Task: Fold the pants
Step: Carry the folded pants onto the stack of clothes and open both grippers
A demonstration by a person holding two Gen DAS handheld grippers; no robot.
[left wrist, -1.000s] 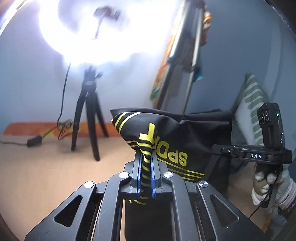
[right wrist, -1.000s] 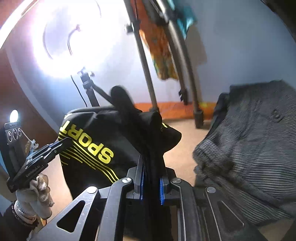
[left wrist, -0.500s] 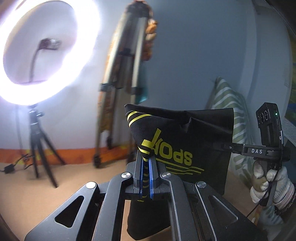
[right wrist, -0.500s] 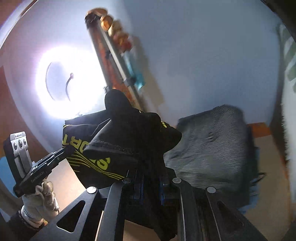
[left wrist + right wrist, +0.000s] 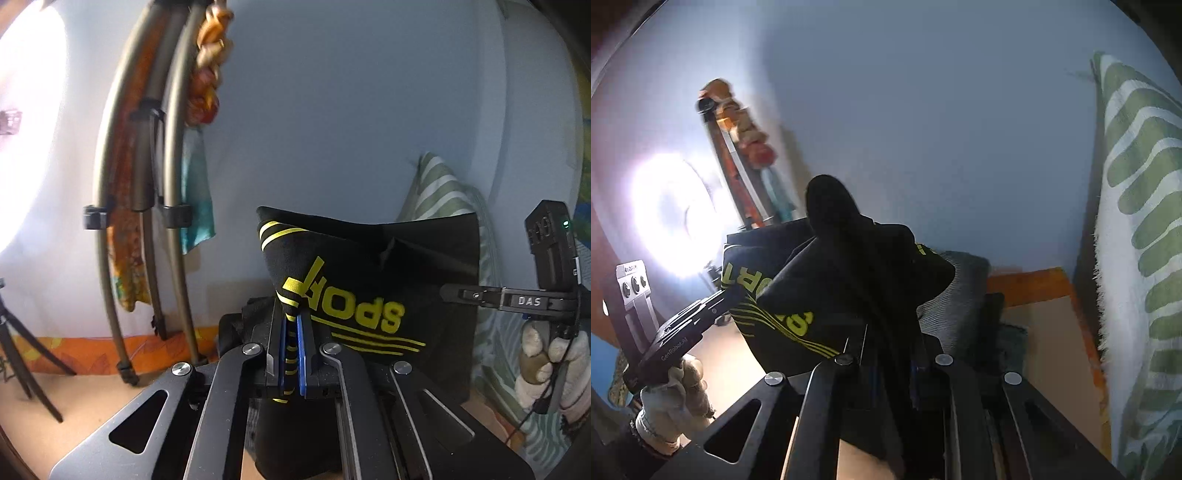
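Black pants point(image 5: 373, 280) w/ yellow "SPORT" print hang in mid-air, stretched between 2 grippers. Left gripper point(image 5: 291, 343) jaws clamp a striped edge; right gripper point(image 5: 890, 354), marked "DAS", jaws clamp bunched black cloth. Left one reads "GenRobot.AI".

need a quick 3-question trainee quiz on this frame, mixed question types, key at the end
1. True or false: the black pants lie flat on the floor.
2. Multiple choice: what does the left gripper pinch between its blue pads? A) a plain black hem B) a yellow-striped edge of the pants C) the striped pillow
3. Fill in: the yellow lettering on the pants reads ____.

Key:
1. False. They hang in the air between the left gripper and the right gripper, both shut on the cloth.
2. B
3. SPORT
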